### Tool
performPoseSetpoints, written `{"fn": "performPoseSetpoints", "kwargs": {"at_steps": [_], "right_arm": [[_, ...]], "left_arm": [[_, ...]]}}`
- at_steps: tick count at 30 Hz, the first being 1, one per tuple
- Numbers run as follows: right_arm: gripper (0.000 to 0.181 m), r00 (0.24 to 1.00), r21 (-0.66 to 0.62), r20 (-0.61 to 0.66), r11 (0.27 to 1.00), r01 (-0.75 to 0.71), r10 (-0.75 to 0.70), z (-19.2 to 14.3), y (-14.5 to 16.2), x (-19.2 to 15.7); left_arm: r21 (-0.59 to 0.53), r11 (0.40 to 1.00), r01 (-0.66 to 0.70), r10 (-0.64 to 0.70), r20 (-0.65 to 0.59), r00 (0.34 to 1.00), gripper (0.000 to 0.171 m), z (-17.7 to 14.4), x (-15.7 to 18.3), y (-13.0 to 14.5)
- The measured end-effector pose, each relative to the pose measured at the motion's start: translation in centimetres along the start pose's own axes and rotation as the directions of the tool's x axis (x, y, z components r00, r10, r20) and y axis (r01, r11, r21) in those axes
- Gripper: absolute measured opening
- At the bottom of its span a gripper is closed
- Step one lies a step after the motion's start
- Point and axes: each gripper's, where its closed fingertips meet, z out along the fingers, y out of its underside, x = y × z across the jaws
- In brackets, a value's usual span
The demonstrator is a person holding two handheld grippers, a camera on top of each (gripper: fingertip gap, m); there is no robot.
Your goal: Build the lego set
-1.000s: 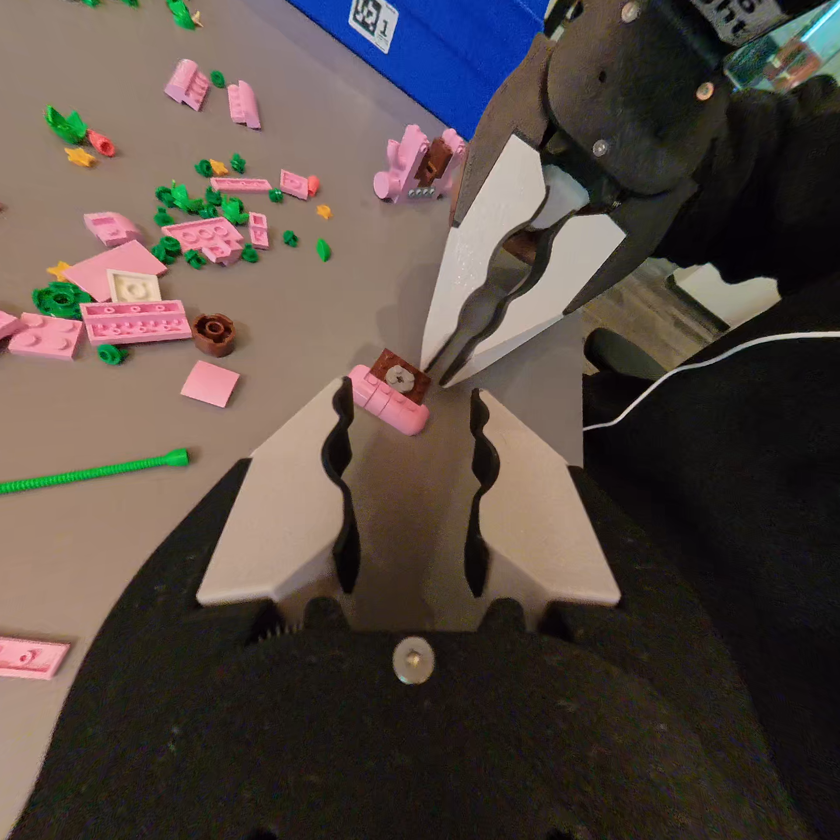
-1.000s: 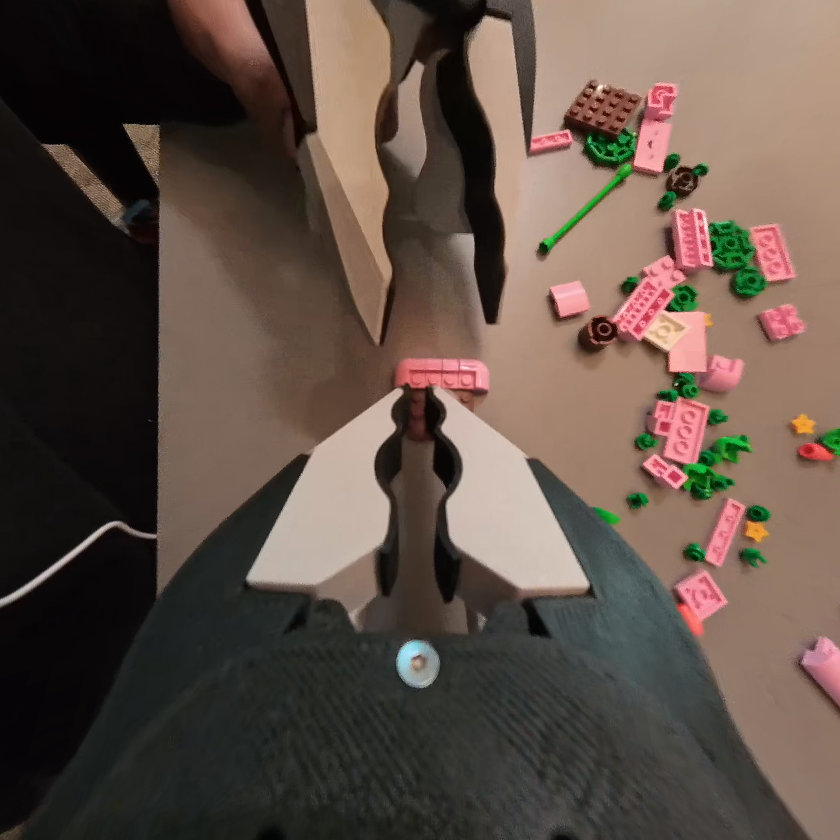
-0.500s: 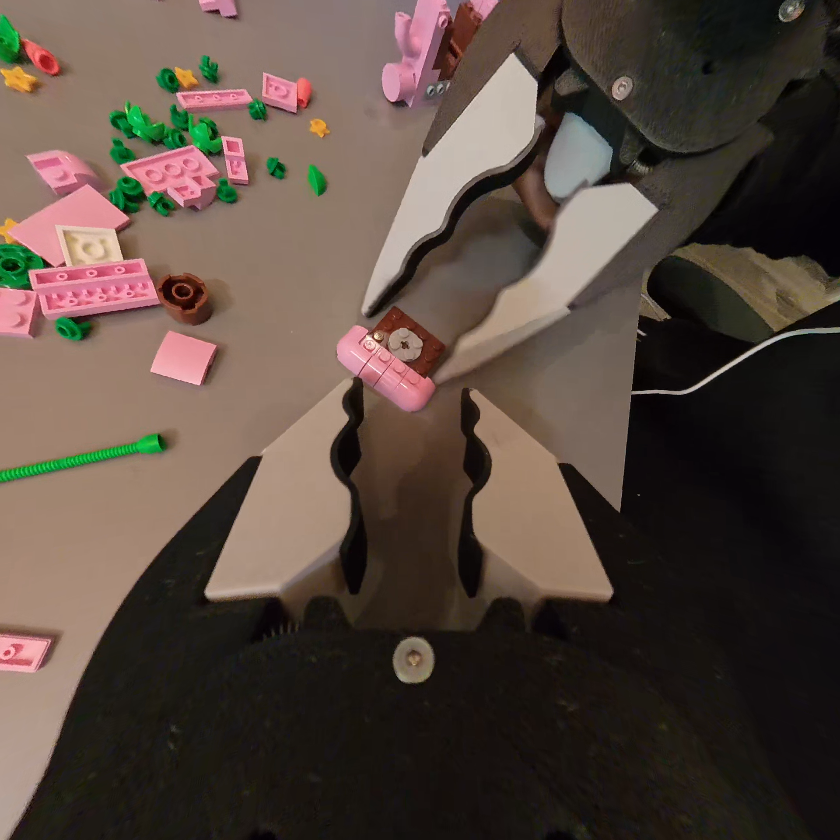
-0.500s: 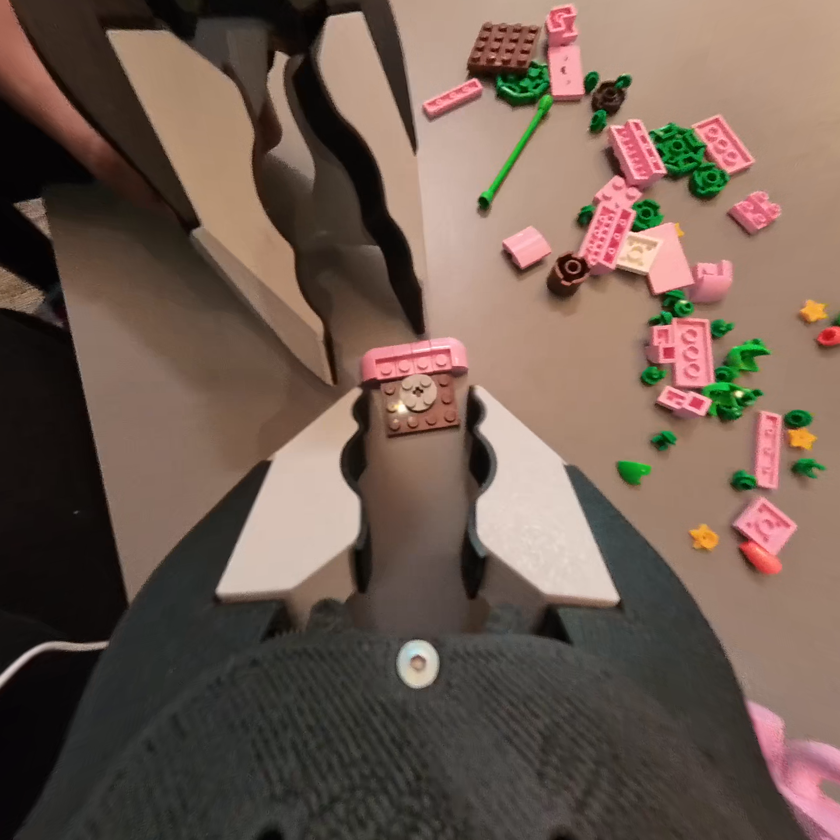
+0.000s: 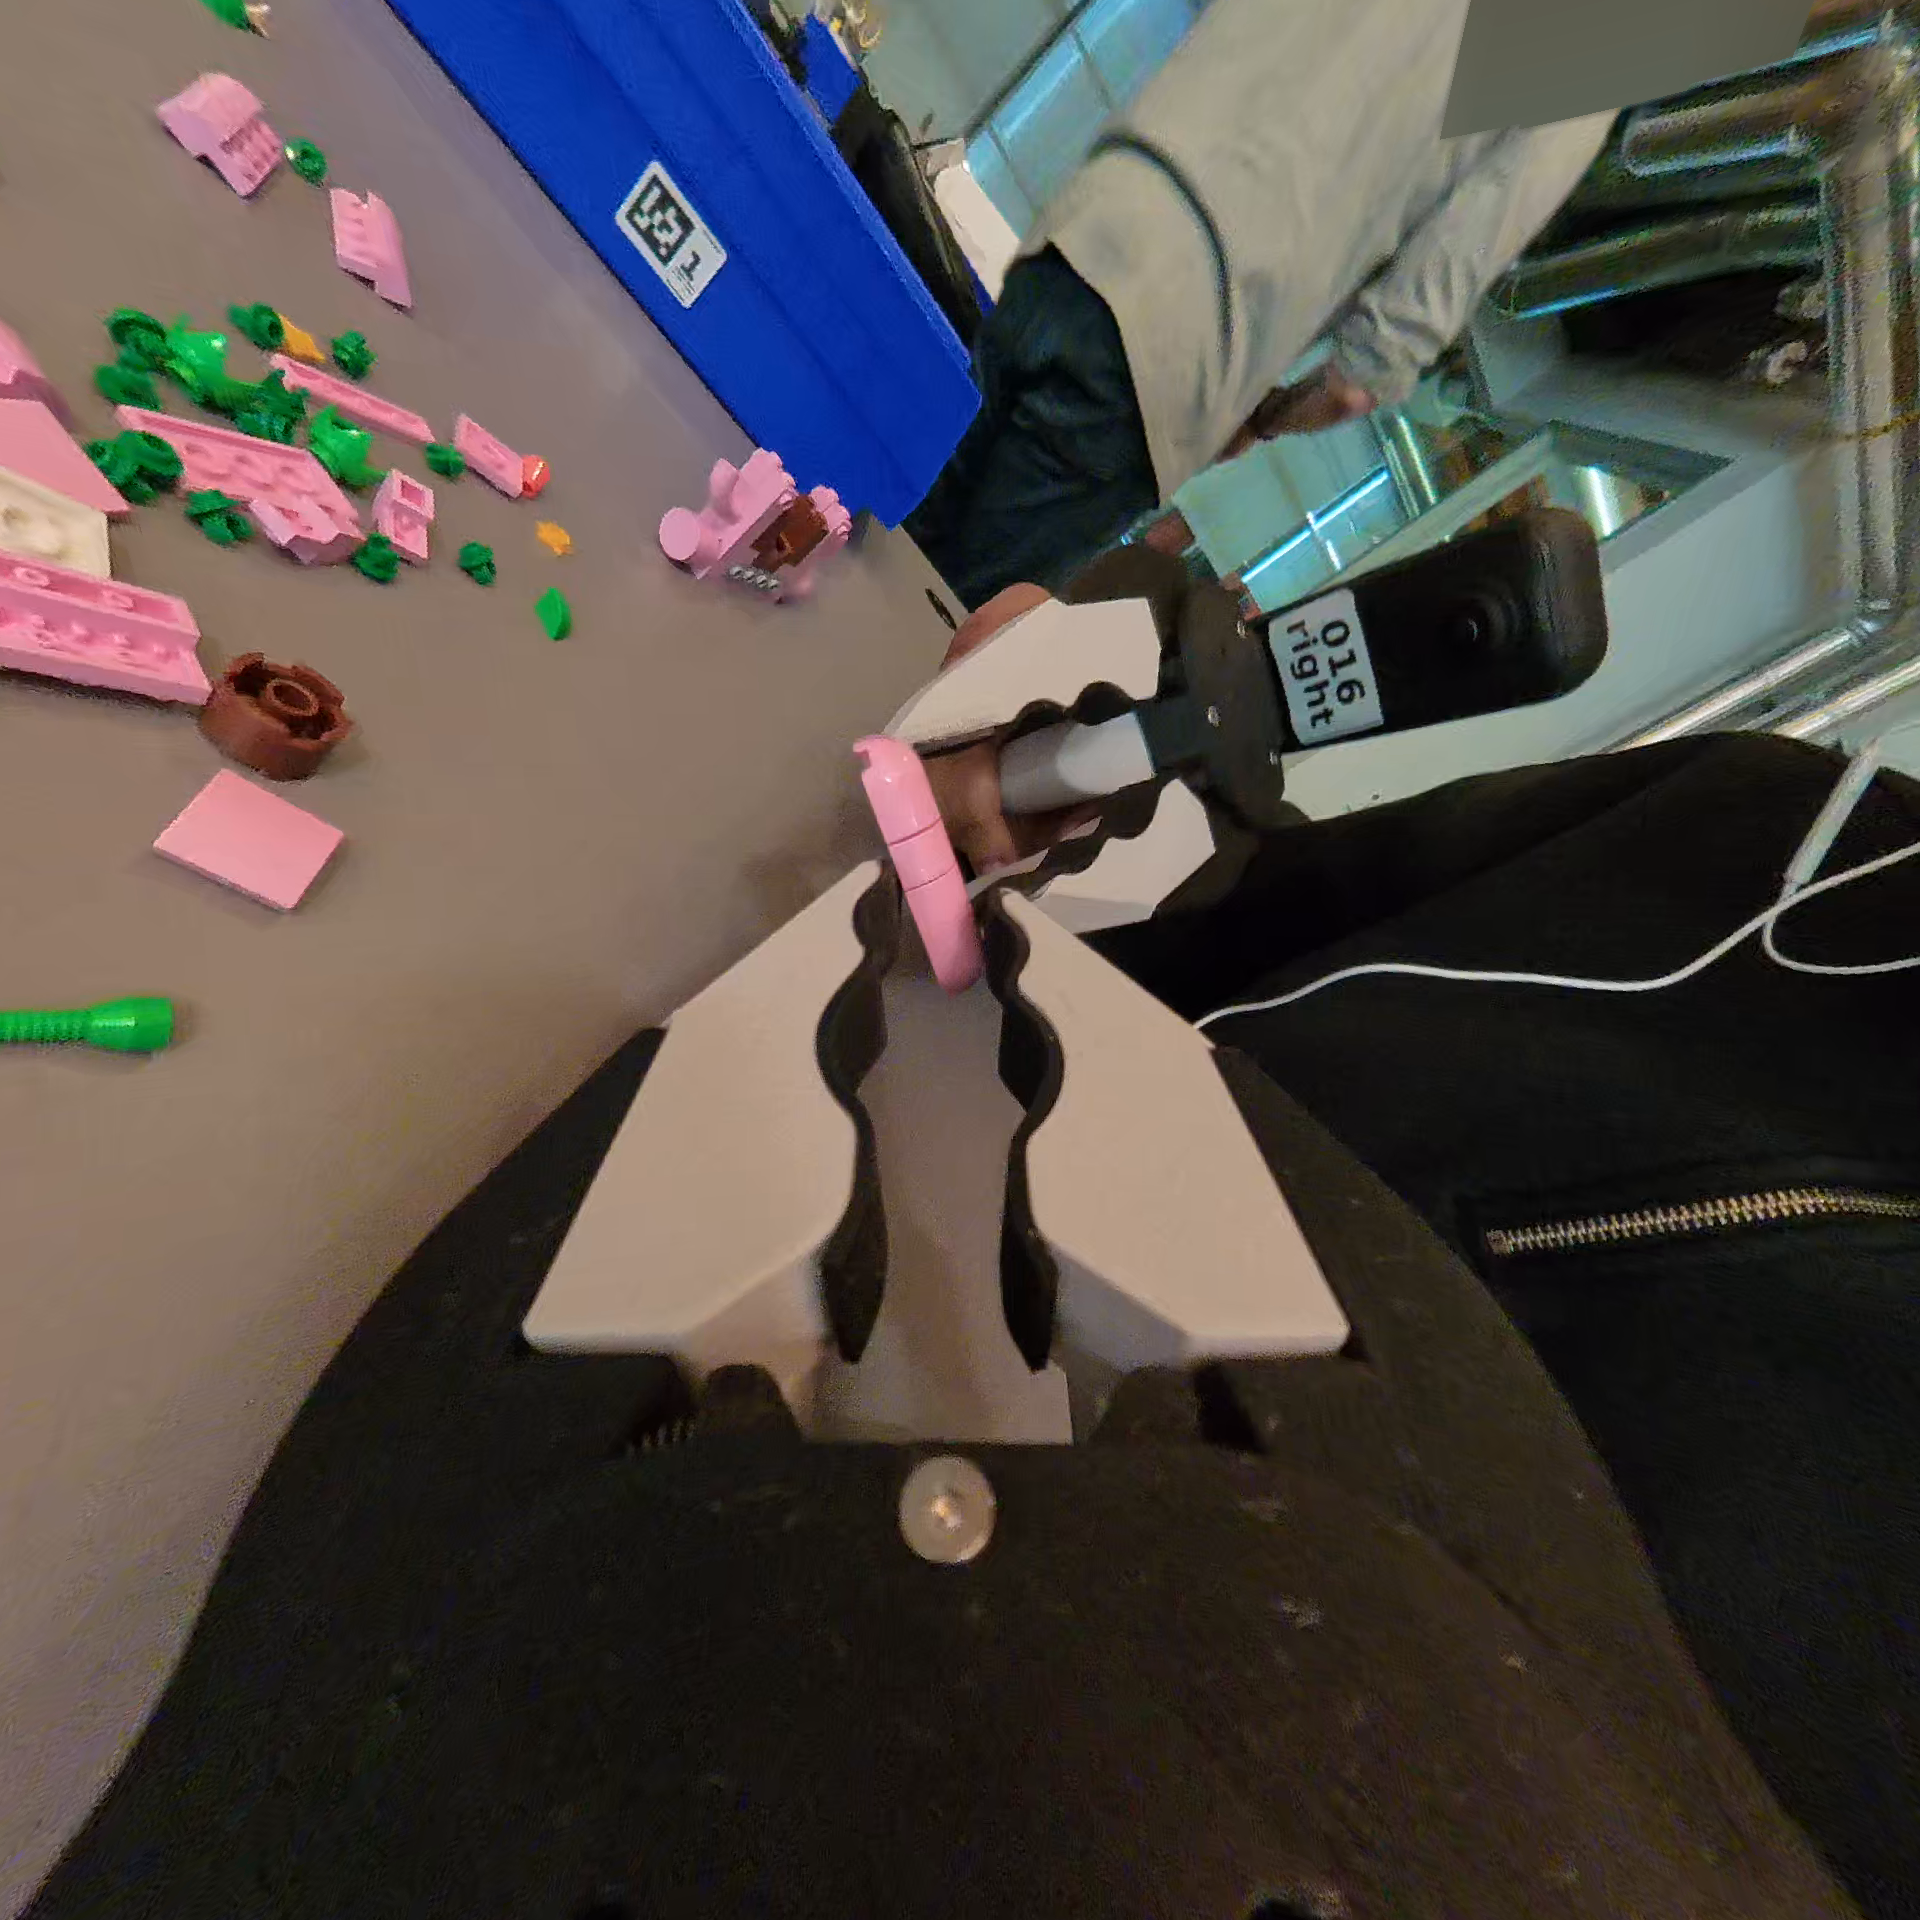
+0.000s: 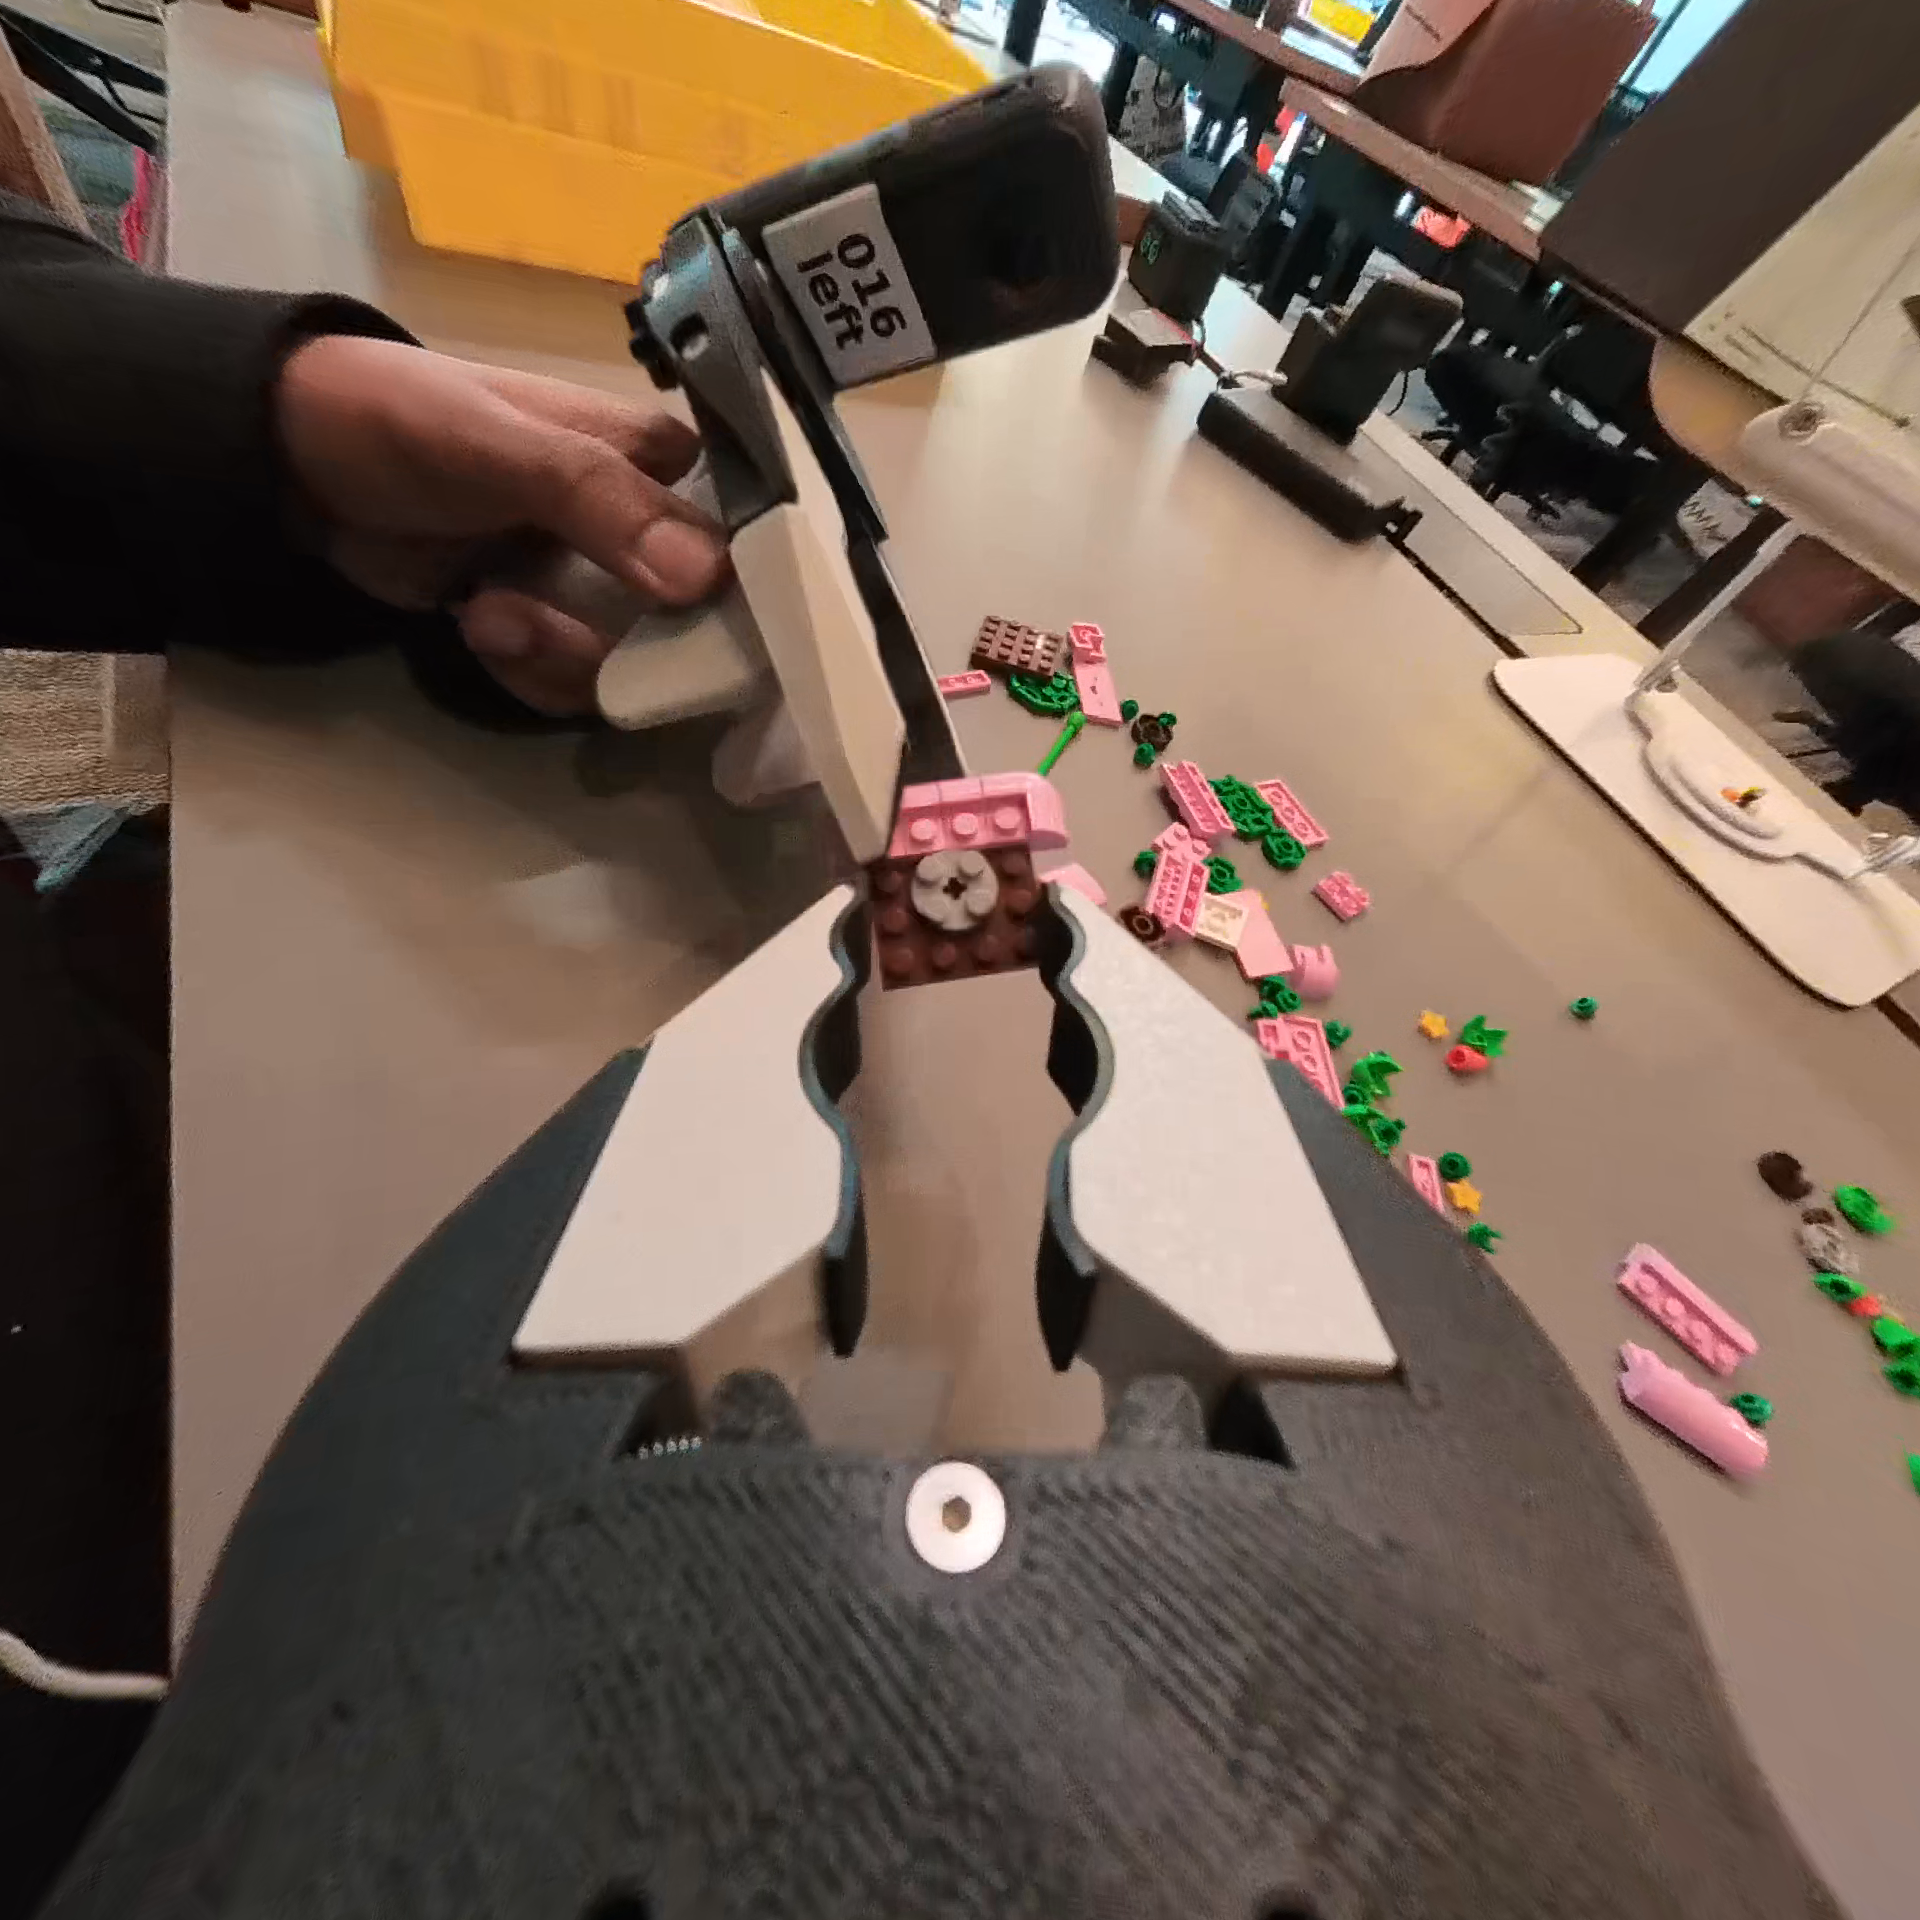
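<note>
A small assembly hangs above the grey table: a brown plate (image 6: 956, 935) with a grey round stud, and a pink curved brick row (image 6: 982, 816) on its far edge. My right gripper (image 6: 951, 914) is shut on the brown plate's two sides. My left gripper (image 5: 940, 899) is closed on the pink row (image 5: 920, 862), which stands edge-on between its tips. In the right wrist view the left gripper (image 6: 894, 821) comes down from above onto the pink row. In the left wrist view the right gripper (image 5: 987, 821) comes in from the right.
Loose pink and green pieces lie on the table (image 6: 1226, 862), with a brown round piece (image 5: 275, 712), a pink tile (image 5: 249, 836) and a green stem (image 5: 94, 1023). A pink partial build (image 5: 753, 525) stands by a blue bin (image 5: 748, 260). Yellow bins (image 6: 623, 114) are behind. Less than 4 cm separates the two grippers' tips.
The assembly lay on the table between both open grippers. Now the right gripper has closed on the brown plate, the left on the pink row, and the assembly is lifted.
</note>
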Motion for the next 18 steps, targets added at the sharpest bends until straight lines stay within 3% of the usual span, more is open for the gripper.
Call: {"fn": "performPoseSetpoints", "kwargs": {"at_steps": [4,7,11,14,16,18], "right_arm": [[0.031,1.000,0.013,0.000,1.000,-0.010,0.010,0.1,0.1,-0.1],[0.042,0.973,0.085,0.100,0.972,-0.218,0.210,-0.5,-1.1,0.0],[0.042,0.809,0.143,0.303,0.815,-0.562,0.504,-1.7,-2.6,1.7],[0.039,0.646,0.037,0.447,0.709,-0.704,0.618,-1.9,-2.2,1.3],[0.038,0.595,-0.044,0.484,0.697,-0.716,0.641,-1.7,-1.5,0.3],[0.034,0.604,-0.094,0.480,0.722,-0.686,0.636,-1.4,-0.7,-0.7]], "left_arm": [[-0.006,0.999,-0.034,0.034,0.043,0.998,0.010,-0.2,-0.4,0.1],[-0.034,0.993,-0.116,0.118,0.075,0.990,0.007,-0.3,-0.3,0.3],[-0.136,0.955,-0.264,0.282,0.132,0.950,0.008,0.3,-0.2,1.3],[-0.200,0.913,-0.355,0.388,0.159,0.908,0.008,0.7,-0.2,1.9],[-0.242,0.885,-0.398,0.445,0.188,0.875,0.008,0.9,-0.5,2.3],[-0.287,0.862,-0.418,0.483,0.213,0.850,0.008,1.1,-0.9,2.7]]}}
